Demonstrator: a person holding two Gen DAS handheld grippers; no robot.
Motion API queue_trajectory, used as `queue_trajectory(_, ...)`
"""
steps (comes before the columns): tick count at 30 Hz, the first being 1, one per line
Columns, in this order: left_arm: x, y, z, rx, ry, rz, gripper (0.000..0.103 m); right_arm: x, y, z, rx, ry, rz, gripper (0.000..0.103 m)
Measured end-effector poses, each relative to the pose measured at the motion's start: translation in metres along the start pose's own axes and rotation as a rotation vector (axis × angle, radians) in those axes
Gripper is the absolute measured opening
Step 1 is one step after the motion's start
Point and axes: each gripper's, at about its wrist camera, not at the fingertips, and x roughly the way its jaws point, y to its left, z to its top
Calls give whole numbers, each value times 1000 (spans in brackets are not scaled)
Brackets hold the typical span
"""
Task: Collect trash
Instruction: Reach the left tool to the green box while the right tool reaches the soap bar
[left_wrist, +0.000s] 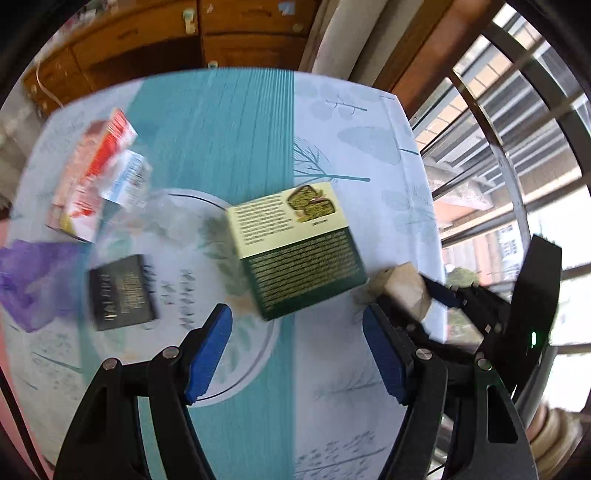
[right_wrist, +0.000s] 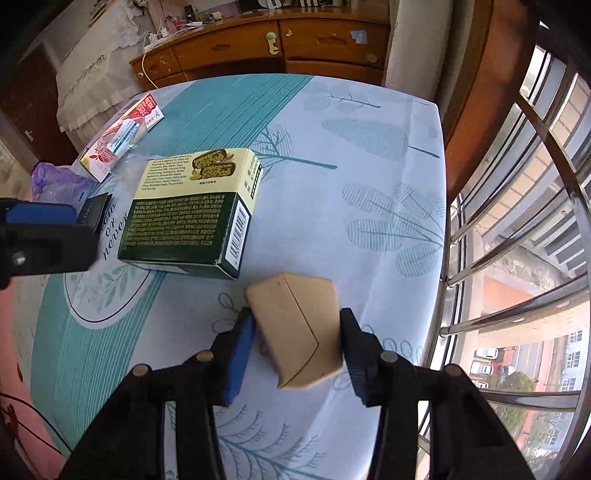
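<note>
A green and cream snack box (left_wrist: 295, 247) lies mid-table, also in the right wrist view (right_wrist: 192, 210). My left gripper (left_wrist: 295, 347) is open and empty, just short of the box. My right gripper (right_wrist: 295, 343) is shut on a tan cardboard piece (right_wrist: 299, 328), its pads pressing both sides; the piece also shows in the left wrist view (left_wrist: 402, 288). A small black box (left_wrist: 122, 291), a red and white carton (left_wrist: 92, 173) and a purple plastic bag (left_wrist: 33, 277) lie at the left.
The table wears a blue and white leaf-print cloth (right_wrist: 351, 155). A wooden cabinet (right_wrist: 277, 44) stands behind it. A metal window grille (right_wrist: 517, 221) runs along the right edge. A clear plastic wrapper (left_wrist: 162, 214) lies near the cartons.
</note>
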Motion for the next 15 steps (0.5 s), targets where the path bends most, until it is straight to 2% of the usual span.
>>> queue_trajectory(3,16,-3,12,-46,25,-43,71,1,-8,4,31,-13,12,46)
queue_trajectory(6,29,-7,19,-71,51,-46,71,2,-16,9,76,-26,20,46)
queue_trajectory(9,39,-8,28,-113,56,-21,71,3,-24,13,123,-41,40,46)
queue_trajectory(15,49,-21,43,-120,55,47,71,4,-29,17,161,-55,59,46)
